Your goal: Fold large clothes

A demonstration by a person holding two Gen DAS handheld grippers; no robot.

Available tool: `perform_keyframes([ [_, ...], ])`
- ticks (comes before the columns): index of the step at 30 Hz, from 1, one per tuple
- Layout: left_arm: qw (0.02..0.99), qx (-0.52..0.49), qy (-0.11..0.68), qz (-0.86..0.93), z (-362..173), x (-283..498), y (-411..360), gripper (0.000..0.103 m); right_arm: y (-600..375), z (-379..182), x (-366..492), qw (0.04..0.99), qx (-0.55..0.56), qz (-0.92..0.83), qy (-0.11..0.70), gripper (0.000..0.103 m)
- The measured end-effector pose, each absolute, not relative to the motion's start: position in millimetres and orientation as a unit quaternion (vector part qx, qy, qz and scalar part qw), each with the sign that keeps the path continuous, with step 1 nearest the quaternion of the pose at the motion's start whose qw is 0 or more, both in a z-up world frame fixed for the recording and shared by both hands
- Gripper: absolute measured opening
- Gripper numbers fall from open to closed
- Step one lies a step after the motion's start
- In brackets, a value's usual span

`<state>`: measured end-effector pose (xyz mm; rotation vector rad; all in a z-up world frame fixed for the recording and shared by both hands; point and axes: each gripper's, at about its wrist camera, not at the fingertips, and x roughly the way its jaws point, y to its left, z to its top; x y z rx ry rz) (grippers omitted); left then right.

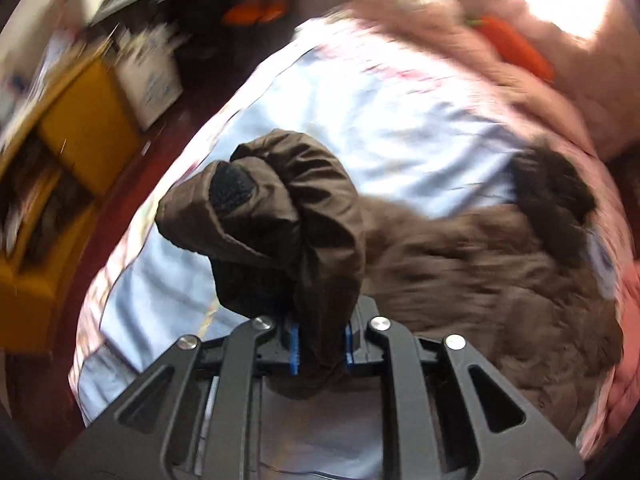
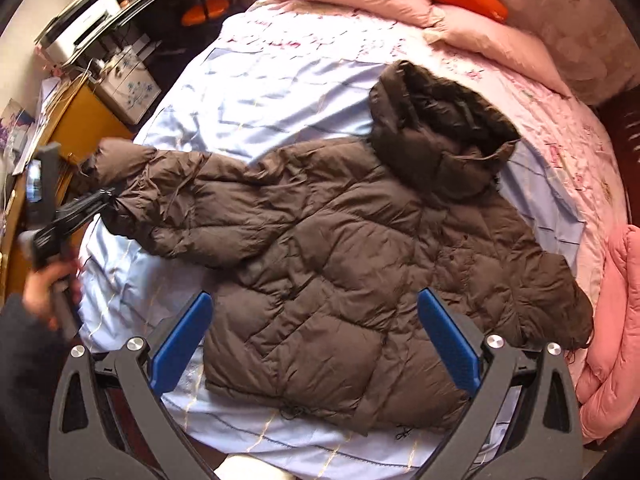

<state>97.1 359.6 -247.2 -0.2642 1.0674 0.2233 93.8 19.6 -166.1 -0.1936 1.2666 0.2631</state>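
With the brown puffer jacket (image 2: 340,236) spread on the bed (image 2: 256,92), the left gripper (image 1: 320,344) pinches its sleeve cuff (image 1: 256,200), likely to fold across the jacket's body, while the right gripper (image 2: 316,344) hovers wide and empty over the jacket's hem

Blue-sheeted bed (image 2: 256,92) — brown jacket (image 2: 340,240), pink pillows (image 2: 480,36) on it.

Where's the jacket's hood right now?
In the right wrist view the hood lies flat on the blue sheet, upper right of the brown jacket, pointing toward the pink pillows.
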Motion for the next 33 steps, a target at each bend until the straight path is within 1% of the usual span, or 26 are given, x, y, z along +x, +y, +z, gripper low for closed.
perform_keyframes([
  [3,0.868,-0.067,0.489,0.044,-199,117,269,0.015,-15,-169,96,0.792,-0.074,0.095,0.599,0.102],
  [6,0.873,-0.007,0.488,-0.004,-185,135,180,0.015,-71,-166,101,0.809,-0.051,0.048,0.584,0.102],
  [9,0.864,-0.024,0.498,-0.078,-193,162,92,0.015,-128,-164,102,0.815,-0.037,-0.002,0.578,0.102],
  [11,0.854,-0.001,0.508,-0.113,-206,169,41,0.015,-164,-166,97,0.814,-0.026,-0.038,0.579,0.102],
  [14,0.840,0.019,0.515,-0.167,-233,171,-33,0.023,-228,-169,85,0.807,-0.002,-0.098,0.582,0.102],
  [15,0.835,0.028,0.519,-0.180,-245,168,-52,0.030,-253,-172,77,0.801,0.008,-0.122,0.586,0.102],
  [16,0.828,0.047,0.524,-0.194,-262,169,-82,0.045,-267,-176,72,0.796,0.013,-0.136,0.589,0.102],
  [17,0.824,0.055,0.525,-0.205,-273,169,-97,0.054,-283,-182,65,0.789,0.019,-0.150,0.596,0.102],
  [18,0.817,0.061,0.529,-0.222,-286,170,-117,0.078,-302,-190,57,0.777,0.030,-0.167,0.606,0.102],
  [19,0.814,0.065,0.528,-0.236,-297,172,-137,0.092,-312,-197,51,0.770,0.038,-0.176,0.612,0.102],
  [22,0.805,0.058,0.516,-0.287,-310,153,-171,0.092,-345,-217,32,0.747,0.071,-0.207,0.628,0.102],
  [25,0.822,0.056,0.487,-0.289,-292,143,-179,0.093,-351,-228,29,0.741,0.072,-0.217,0.631,0.102],
  [27,0.829,0.053,0.495,-0.255,-282,145,-156,0.095,-337,-234,40,0.752,0.047,-0.199,0.626,0.102],
  [30,0.838,0.036,0.515,-0.176,-273,152,-89,0.095,-299,-242,71,0.770,0.034,-0.138,0.622,0.102],
  [33,0.849,-0.004,0.522,-0.082,-276,160,-6,0.097,-224,-253,112,0.791,0.026,-0.041,0.610,0.102],
])
